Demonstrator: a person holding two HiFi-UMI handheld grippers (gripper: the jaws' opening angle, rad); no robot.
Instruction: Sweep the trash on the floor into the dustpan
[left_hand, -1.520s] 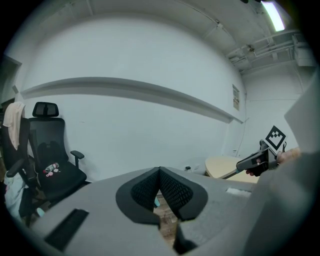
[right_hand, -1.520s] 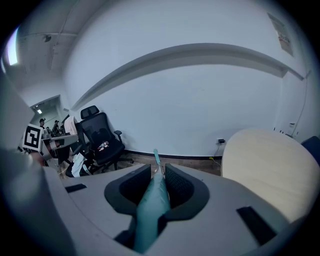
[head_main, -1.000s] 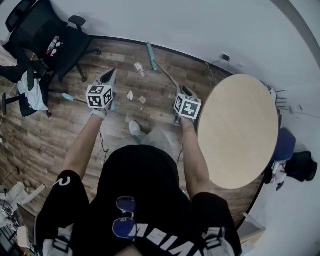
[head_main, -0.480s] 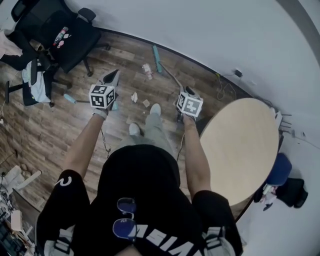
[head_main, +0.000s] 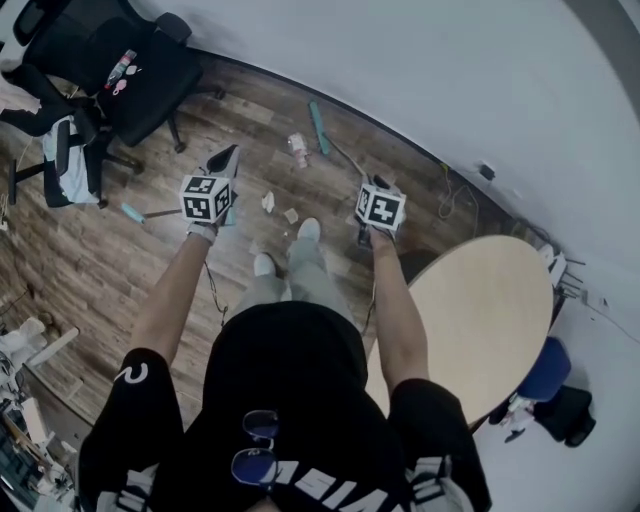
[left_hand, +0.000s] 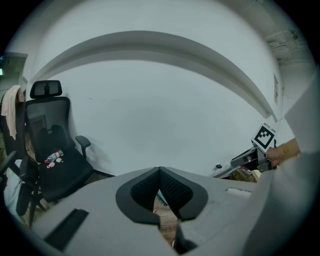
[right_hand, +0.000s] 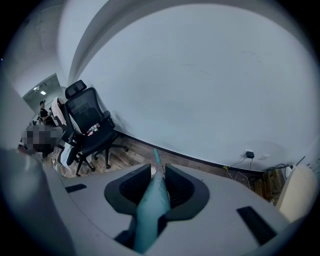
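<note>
**On the wood floor (head_main: 90, 250), loose trash lies ahead of a person holding a broom**

Along the floor's wall edge, pale scraps of trash lie scattered. A larger crumpled piece (head_main: 297, 148) sits close to the white wall (head_main: 420, 70). Two small bits lie nearer the person, one (head_main: 268, 202) to the left of the other (head_main: 290, 215), just beyond the toes of the person's shoes (head_main: 308, 230).

The broom's teal head (head_main: 318, 127) rests at the floor's wall edge, just beside the larger crumpled piece. Its thin handle (head_main: 345, 155) slants back to the right gripper (head_main: 368, 183). In the right gripper view the jaws are clamped on the handle's teal grip (right_hand: 152, 210).

The left gripper (head_main: 226, 155) is held out at about the same height, to the left of the small bits. Its jaws are closed, tips touching, with nothing seen between them. Beneath it a thin pole with a teal end (head_main: 132, 212) points toward the floor's left side. Whether the pole is the dustpan's handle, or touches the gripper, cannot be told.

A black office chair (head_main: 150, 70) stands at the floor's far left corner. A round wooden table (head_main: 470, 320) stands at the person's right. A cable (head_main: 452, 195) trails along the wall beyond the right gripper.
</note>
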